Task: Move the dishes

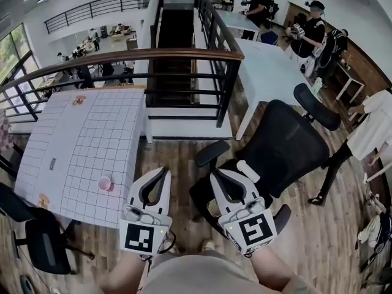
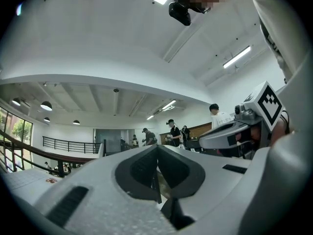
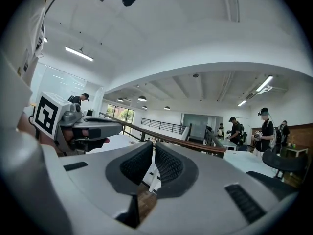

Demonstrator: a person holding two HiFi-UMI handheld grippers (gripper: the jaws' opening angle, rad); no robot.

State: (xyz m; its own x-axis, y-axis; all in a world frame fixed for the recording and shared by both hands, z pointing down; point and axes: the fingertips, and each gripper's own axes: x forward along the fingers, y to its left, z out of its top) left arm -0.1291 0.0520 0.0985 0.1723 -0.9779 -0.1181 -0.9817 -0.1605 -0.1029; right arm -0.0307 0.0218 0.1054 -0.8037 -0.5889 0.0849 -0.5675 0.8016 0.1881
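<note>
A small pink cup stands near the front edge of the grid-patterned table. To its right, the left gripper and right gripper hover with jaws closed and empty, in front of a black office chair.

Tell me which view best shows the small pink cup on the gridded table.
The head view: the small pink cup stands unobstructed on the white gridded table; neither gripper view shows it.
</note>
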